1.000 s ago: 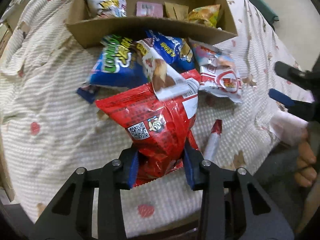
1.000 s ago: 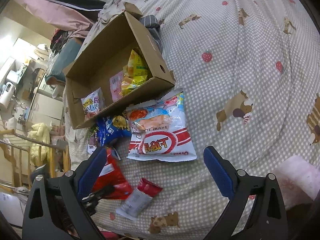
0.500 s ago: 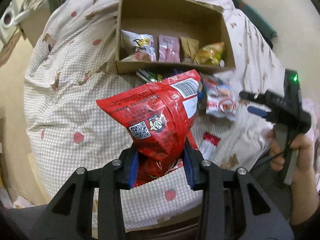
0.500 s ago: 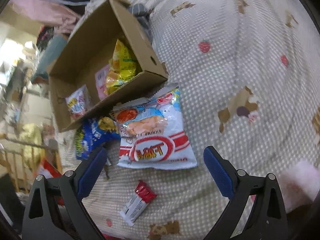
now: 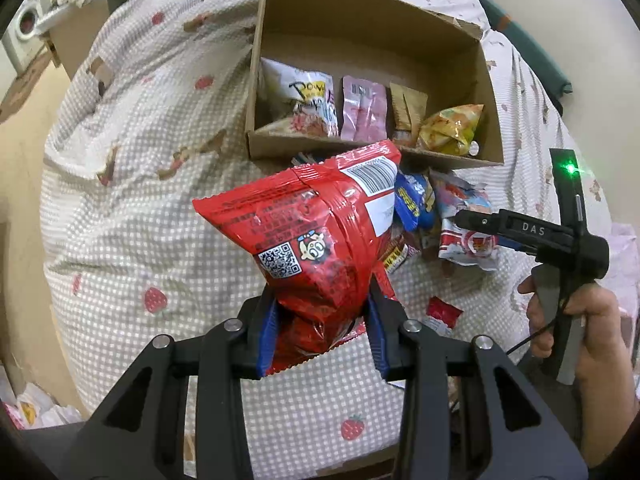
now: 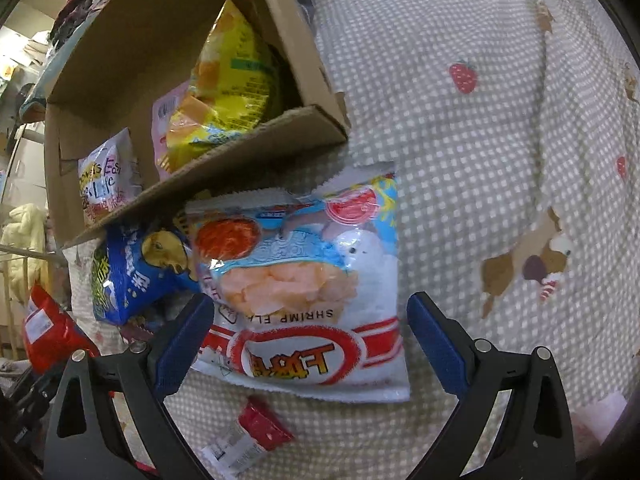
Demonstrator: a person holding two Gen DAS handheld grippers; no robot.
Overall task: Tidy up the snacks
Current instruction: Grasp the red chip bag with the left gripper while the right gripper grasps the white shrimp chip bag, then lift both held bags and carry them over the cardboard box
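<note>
Red chip bag (image 5: 316, 236) now lifted clear of the bedspread (image 5: 132, 208), pinched at its lower end by left gripper (image 5: 322, 320); frame centre, below cardboard box (image 5: 372, 152). Likely boxing next. Right gripper (image 6: 308, 336) lowered over shrimp bag (image 6: 304, 280), jaws spread, not touching.
</note>
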